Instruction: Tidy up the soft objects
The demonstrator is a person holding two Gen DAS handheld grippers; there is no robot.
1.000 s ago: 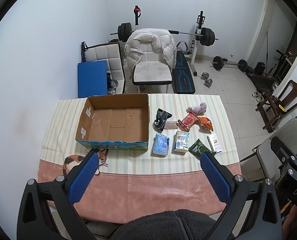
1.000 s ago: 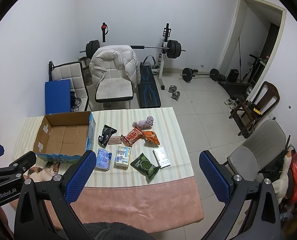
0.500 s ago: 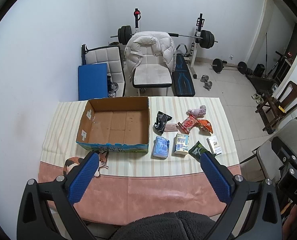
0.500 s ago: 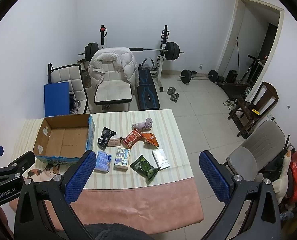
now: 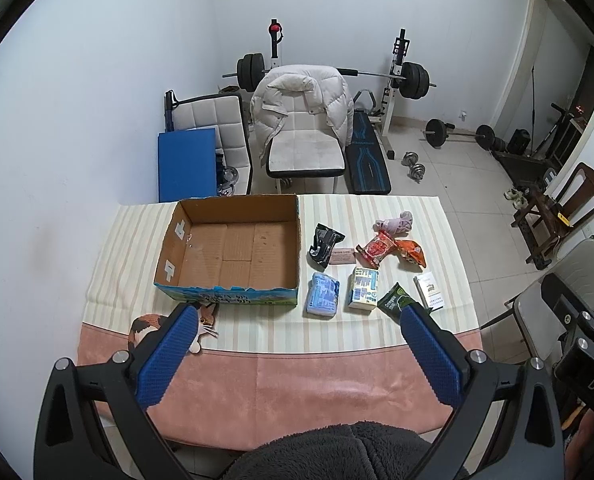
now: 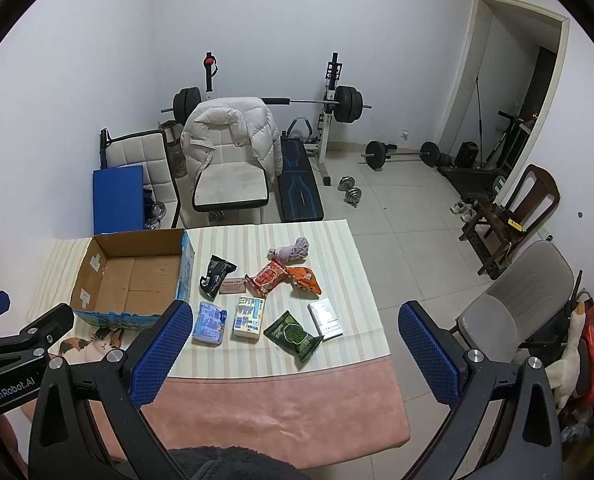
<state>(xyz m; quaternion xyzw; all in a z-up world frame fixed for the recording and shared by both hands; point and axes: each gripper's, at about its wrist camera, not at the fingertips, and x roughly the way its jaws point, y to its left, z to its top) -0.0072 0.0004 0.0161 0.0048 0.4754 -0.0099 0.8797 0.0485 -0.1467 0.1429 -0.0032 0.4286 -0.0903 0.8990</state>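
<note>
On the striped table (image 5: 109, 248), an empty cardboard box (image 5: 233, 248) is being kept at the left, and the soft packs, like the blue pack (image 5: 321, 294) and the pink cloth bundle (image 5: 395, 222), are being left in a bunch just to its right. Both the left gripper (image 5: 297, 344) and the right gripper (image 6: 293, 344) are being held high above the near edge with fingers wide apart and nothing in them. Nothing is being picked yet, it seems, so one gripper is probably needing to be lowered onto a soft pack next.

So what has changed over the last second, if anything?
Both views show the table sliding slightly lower in frame, so both tongs, left and right, seem to have risen or tilted a little. Nothing was taken hold of or let go. The cardboard box and the packets beside it lie as before, both tongs open.
</note>
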